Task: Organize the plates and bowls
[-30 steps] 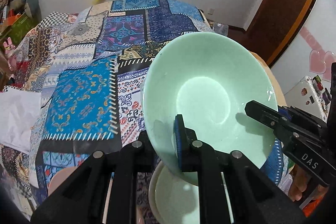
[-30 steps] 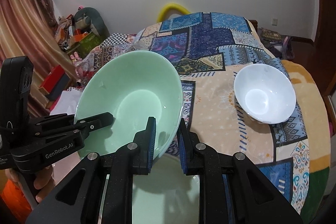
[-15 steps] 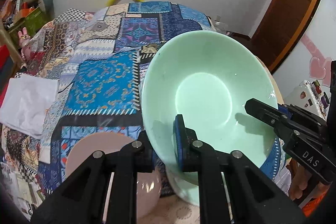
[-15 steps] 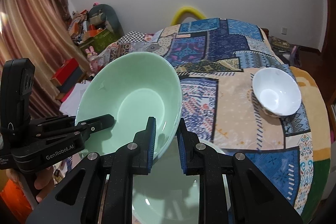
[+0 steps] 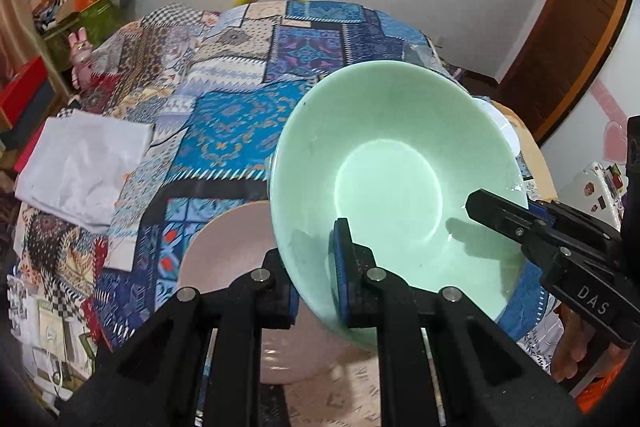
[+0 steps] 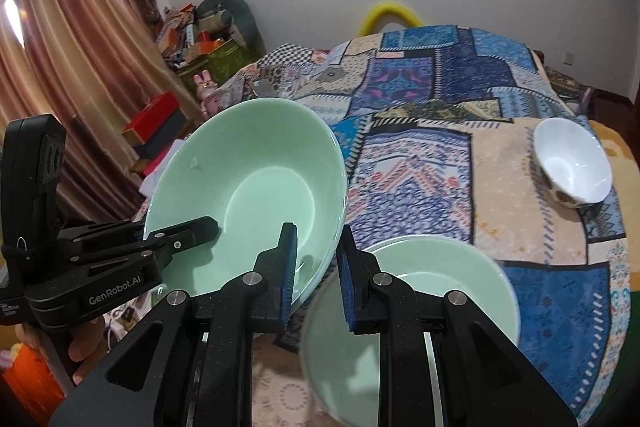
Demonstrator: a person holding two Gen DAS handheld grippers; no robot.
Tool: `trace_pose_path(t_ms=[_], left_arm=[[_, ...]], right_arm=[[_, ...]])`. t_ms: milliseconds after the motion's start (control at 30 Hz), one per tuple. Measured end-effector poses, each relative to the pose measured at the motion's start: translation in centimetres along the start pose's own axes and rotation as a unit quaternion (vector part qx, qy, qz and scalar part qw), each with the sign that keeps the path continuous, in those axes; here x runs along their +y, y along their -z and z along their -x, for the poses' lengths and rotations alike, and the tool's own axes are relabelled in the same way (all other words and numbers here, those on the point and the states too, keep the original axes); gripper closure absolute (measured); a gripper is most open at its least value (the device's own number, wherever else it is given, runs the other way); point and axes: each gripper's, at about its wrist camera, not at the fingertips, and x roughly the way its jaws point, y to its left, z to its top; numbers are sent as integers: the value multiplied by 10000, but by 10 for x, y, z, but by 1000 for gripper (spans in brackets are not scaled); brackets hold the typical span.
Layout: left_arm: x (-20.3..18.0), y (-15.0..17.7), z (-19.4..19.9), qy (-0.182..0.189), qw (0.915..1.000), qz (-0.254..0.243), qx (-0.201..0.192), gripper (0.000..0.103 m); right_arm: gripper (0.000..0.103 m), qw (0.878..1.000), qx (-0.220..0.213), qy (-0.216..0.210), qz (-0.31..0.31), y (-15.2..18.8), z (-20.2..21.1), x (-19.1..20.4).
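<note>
Green bowl (image 5: pixel 394 183) tilted, mouth facing cameras; left gripper (image 5: pixel 314 283) and right gripper (image 6: pixel 316 267) fingers clamped on opposite rims.

Patchwork-covered table (image 6: pixel 420 163), white bowl (image 6: pixel 572 163), green plate (image 6: pixel 460 267), pink plate (image 5: pixel 224 251), white cloth (image 5: pixel 84 163) on it

left tongs (image 5: pixel 314 289) | black, blue pads, silver screws | right tongs (image 6: pixel 316 277) | same (white lettering)
</note>
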Motion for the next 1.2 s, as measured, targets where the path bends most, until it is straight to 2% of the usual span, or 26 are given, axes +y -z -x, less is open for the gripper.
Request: trace_pose_path(t_ms=[667, 1200], left_arm=[[70, 44, -12, -249, 9979, 471, 380, 89], [84, 64, -43, -212, 9948, 575, 811, 89]], right_arm=[[85, 9975, 561, -415, 105, 24, -50, 43], [85, 9938, 1046, -366, 48, 46, -76, 43]])
